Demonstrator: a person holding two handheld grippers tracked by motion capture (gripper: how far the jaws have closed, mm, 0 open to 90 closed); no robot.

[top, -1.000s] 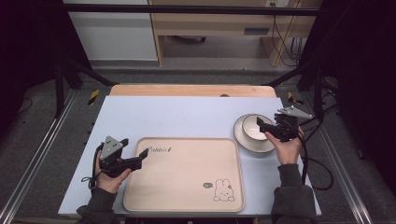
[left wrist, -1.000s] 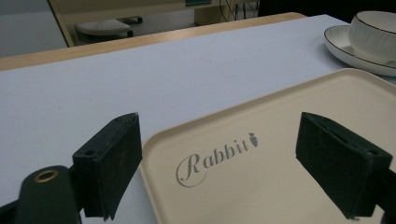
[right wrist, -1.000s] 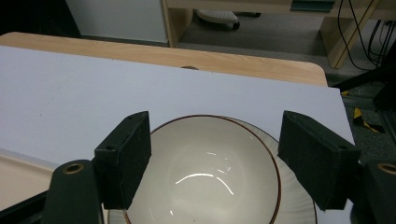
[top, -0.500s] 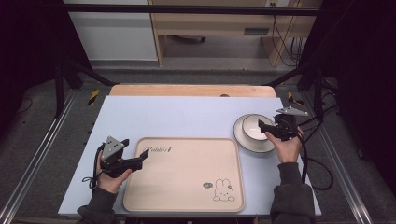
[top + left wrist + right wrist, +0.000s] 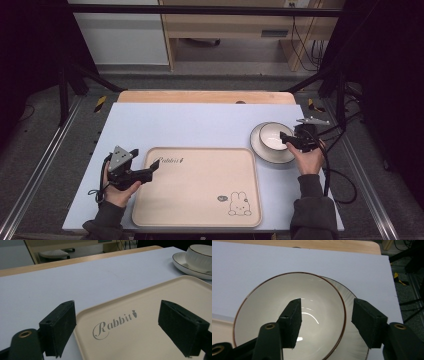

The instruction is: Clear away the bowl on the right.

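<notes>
Right gripper (image 5: 291,139) at the bowl (image 5: 274,135), which sits on its saucer (image 5: 272,155) on the worktop (image 5: 200,122), just off the tray's far right corner. In the right gripper view the jaws are apart and straddle the bowl's rim (image 5: 343,312): one jaw inside over the white interior, the other outside over the saucer. No clamp yet; I cannot tell whether either jaw touches the rim.

Left gripper (image 5: 150,171) at the near left corner of the tray (image 5: 200,185). Jaws wide apart, one outside the tray's edge over the worktop, one over the tray by the "Rabbit" lettering (image 5: 113,321). Nothing held.

Status, as I judge it: nothing has been moved. Tray is bare apart from its printed rabbit (image 5: 239,205). Bowl and saucer stand outside it.

Remaining, by my reading: close on the rim, lift the bowl, carry it across to the tray, then probably the saucer too. Left side looks placed to steady the tray
</notes>
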